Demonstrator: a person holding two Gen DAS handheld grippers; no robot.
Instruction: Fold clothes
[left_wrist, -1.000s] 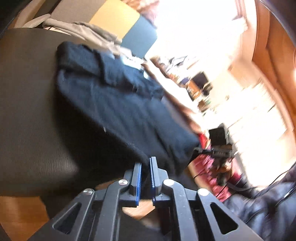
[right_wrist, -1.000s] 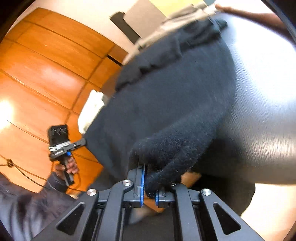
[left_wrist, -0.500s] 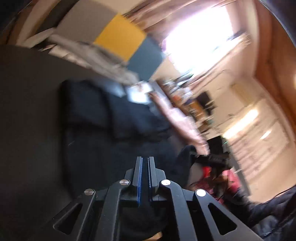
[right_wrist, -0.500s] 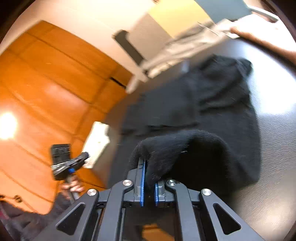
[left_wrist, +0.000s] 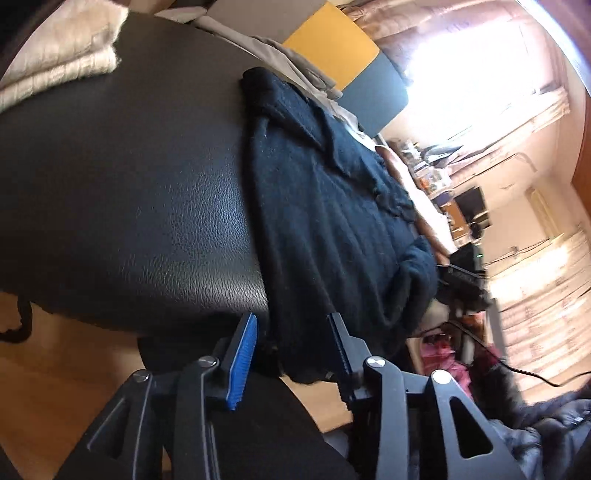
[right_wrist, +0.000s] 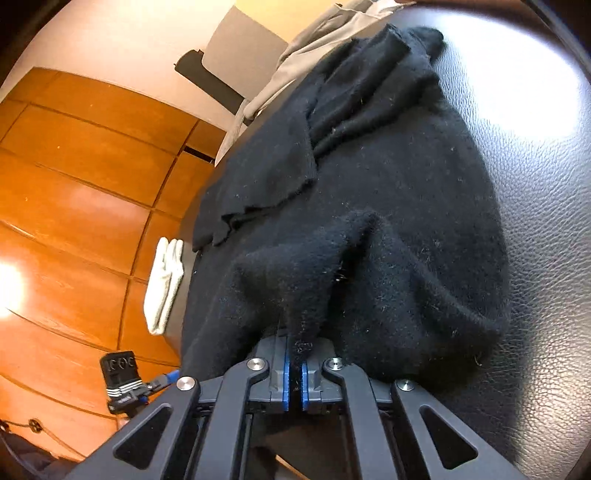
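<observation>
A black knit garment (right_wrist: 369, 192) is spread on the black leather-textured table (left_wrist: 129, 184), with its near hem draped over the table edge toward the grippers. One panel is already laid across the body of the garment, toward 11 o'clock in the right wrist view.

The right gripper (right_wrist: 293, 373) is clenched on a pinch of the near hem, and the fabric rises from it in a raised ridge. The left gripper (left_wrist: 291, 343) is released: its jaws stand wide apart, with the hanging hem lying between them but not pressed by either pad.

Step in hand, as judged: the near edge of the garment is being taken up at two points for a fold. One point is secured and the other is only straddled. This arrangement is equally consistent with the left jaws about to be closed on the hem and with the hem having just been let go there; the pictures do not settle which.

Should a fold be carried away from the table edge, both corners must be lifted level, and the loose knit is expected to sag between the grip points.

No containers are visible. A folded pale garment (left_wrist: 55, 55) lies at 10 o'clock in the left wrist view, and beige cloth (right_wrist: 314, 48) lies beyond the garment at 12 o'clock.
</observation>
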